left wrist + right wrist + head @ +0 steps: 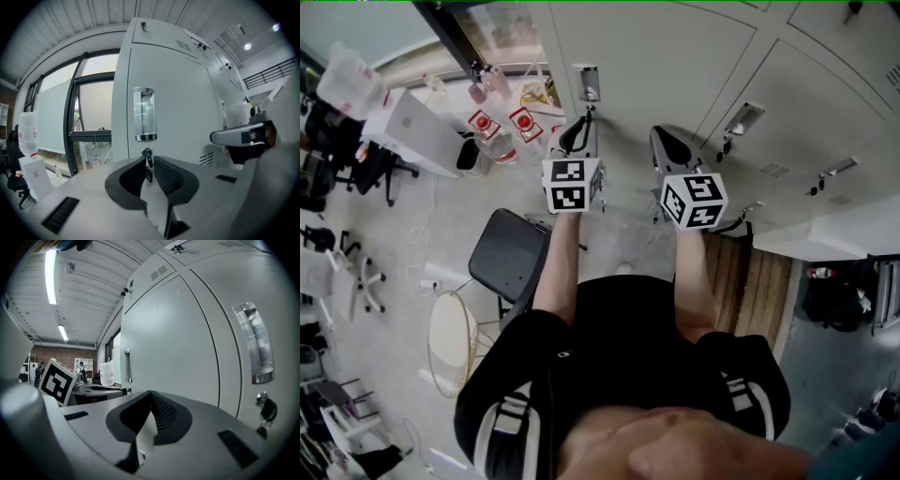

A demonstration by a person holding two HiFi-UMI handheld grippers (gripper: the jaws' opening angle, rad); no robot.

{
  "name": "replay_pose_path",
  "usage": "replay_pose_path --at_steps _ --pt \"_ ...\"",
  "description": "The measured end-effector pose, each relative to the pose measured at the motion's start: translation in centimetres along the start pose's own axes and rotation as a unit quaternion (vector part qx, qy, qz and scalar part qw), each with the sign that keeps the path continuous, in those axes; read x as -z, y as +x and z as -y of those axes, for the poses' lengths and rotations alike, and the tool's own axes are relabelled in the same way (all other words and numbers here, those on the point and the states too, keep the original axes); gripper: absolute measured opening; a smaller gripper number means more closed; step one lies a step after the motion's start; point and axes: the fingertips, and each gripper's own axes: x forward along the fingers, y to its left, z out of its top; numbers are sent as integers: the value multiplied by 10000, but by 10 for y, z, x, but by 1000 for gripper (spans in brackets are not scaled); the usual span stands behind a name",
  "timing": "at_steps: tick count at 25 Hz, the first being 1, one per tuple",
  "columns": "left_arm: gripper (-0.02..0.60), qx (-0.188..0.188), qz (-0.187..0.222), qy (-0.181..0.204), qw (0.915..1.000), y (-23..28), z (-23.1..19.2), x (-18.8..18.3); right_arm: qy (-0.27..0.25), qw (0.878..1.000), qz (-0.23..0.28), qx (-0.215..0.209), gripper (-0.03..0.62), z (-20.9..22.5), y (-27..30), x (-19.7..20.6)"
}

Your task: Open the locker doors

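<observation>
**Station: bank of lockers, doors shut.**

1. The left gripper (pixel 148 160) faces the end locker door (pixel 178 108) squarely. Its jaws stand narrowly apart. The key (pixel 148 174) hangs from the lock (pixel 146 152) in the slot between them, and the pads do not appear to bear on it.
2. The recessed chrome handle (pixel 143 114) sits at 12 o'clock from the jaw tips, directly above the lock. The door lies flush in its frame – not yet opened.
3. The right gripper (pixel 150 393) has its jaws fully together with nothing between them. It is held off a neighbouring door. There the right-hand handle (pixel 255 345) lies at 2 o'clock from the tips and the right-hand lock (pixel 262 400), with its own key, at 3 o'clock.

**Step in hand, as judged:** working the latch of the end door with the left tool.

**Recommendations:**
- Whether the lock is already released cannot be told from here. If it is not, close squarely on the flat of the key, not on its dangling lower part, and turn about the lock's own axis so the key does not bend.
- Then move to 12 o'clock, seat one jaw inside the handle recess and draw straight back – a slanted pull is likely to slip off polished metal.
- Keep the right tool clear of the door's swing.
</observation>
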Motion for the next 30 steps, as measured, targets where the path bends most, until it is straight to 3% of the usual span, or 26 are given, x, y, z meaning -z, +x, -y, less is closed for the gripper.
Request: replay_pose_path --at_steps 3,6,10,17,19,22,24,27,28,29,30 --pt "49 -48 -51 357 9993 0 1 -2 19 10000 -14 -51 18 0 4 1" --pt "35 -172 -235 1137 9931 -1 4 -2 39 9999 -34 -98 18 0 6 4" --pt "32 -353 -399 2250 9729 0 8 -1 73 9999 -55 -139 18 2 8 9" --pt "31 -607 -666 3504 9323 1 12 2 114 9997 -51 -189 18 5 9 11" --pt "31 -685 -720 3930 9142 2 12 3 132 9997 -62 -192 17 7 8 13" --pt "31 -802 -751 4683 8767 2 14 4 144 9997 -79 -198 18 9 7 15" --pt "31 -825 -749 5202 8468 2 15 5 155 9996 -91 -206 18 10 6 18" --pt "31 -888 -856 5972 7926 2 15 10 179 9996 -97 -208 18 12 5 20" --pt "31 -906 -904 6131 7795 3 15 12 193 9996 -94 -206 18 13 5 20" --pt "31 -907 -934 6204 7734 3 15 13 214 9995 -91 -210 18 13 4 20" --pt "31 -907 -931 6205 7734 2 15 13 242 9994 -92 -217 18 13 4 20"
